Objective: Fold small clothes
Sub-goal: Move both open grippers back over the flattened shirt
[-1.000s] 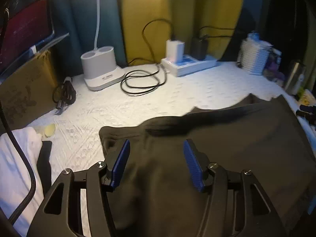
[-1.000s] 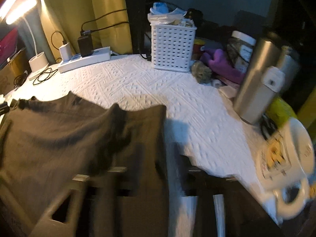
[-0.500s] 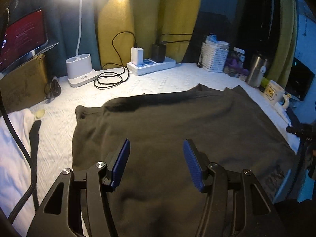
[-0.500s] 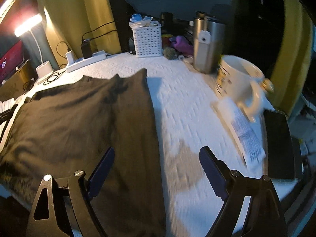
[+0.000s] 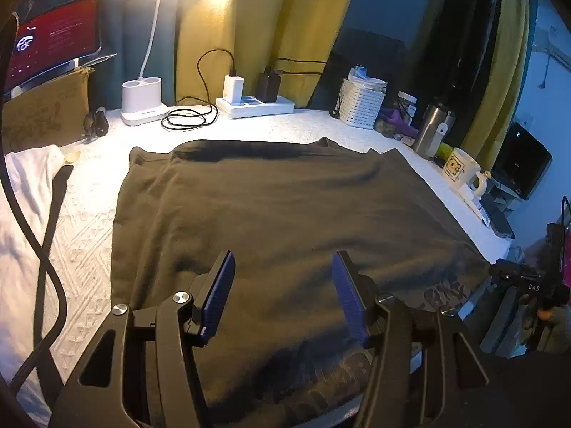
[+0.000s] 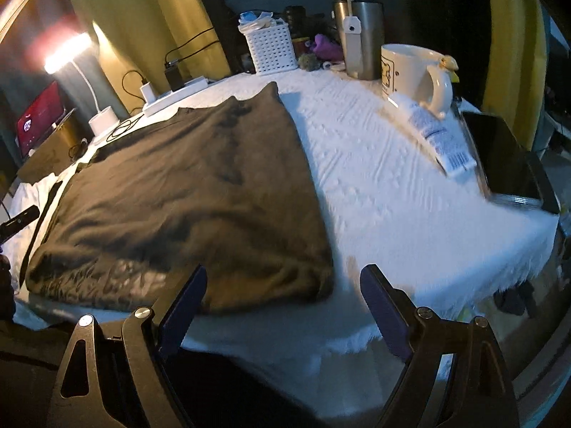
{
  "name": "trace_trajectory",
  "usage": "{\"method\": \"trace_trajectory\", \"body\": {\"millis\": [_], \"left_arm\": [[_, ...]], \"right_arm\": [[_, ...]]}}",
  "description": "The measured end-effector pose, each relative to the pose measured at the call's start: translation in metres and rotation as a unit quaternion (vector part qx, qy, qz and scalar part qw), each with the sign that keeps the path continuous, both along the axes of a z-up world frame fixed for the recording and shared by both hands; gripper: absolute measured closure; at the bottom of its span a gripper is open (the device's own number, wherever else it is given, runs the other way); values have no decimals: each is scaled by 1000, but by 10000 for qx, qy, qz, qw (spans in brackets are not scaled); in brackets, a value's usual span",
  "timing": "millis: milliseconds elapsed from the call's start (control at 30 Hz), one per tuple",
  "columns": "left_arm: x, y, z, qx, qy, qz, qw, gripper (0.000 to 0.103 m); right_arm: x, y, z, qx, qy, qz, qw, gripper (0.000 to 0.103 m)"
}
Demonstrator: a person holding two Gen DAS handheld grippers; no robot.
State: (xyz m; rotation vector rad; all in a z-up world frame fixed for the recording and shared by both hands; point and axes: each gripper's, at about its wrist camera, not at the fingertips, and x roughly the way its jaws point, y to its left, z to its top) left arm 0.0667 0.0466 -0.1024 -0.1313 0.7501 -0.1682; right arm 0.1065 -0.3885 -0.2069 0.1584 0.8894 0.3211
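My left claw (image 5: 283,294) hangs released above the near part of the dark garment (image 5: 285,214), nothing between its blue pads. My right claw (image 6: 283,306) is spread wide and empty, over the near edge of the table (image 6: 392,207), with the garment's near right corner just ahead of its left pad. The garment lies flat on the white textured cover. Beyond my right claw stand a mug (image 6: 410,71), a steel tumbler (image 6: 362,39) and a white basket (image 6: 273,48); farther left, a power strip (image 5: 255,105) and a lit lamp (image 5: 142,103).
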Motion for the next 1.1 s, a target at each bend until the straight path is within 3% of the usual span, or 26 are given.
{"method": "trace_trajectory", "body": {"millis": [467,1000,1100], "left_arm": [[-4,15,-4,-16,-5,195,9998,46],[9,46,-23,8,281,562,9980,46],[12,52,-23,103,305,616,9976,46]], "right_arm": [[-3,31,-7,314,232,368,9986,14],[56,54,-5,487,159,330,9981,14],[62,49,-5,699,228,214,9971,14]]}}
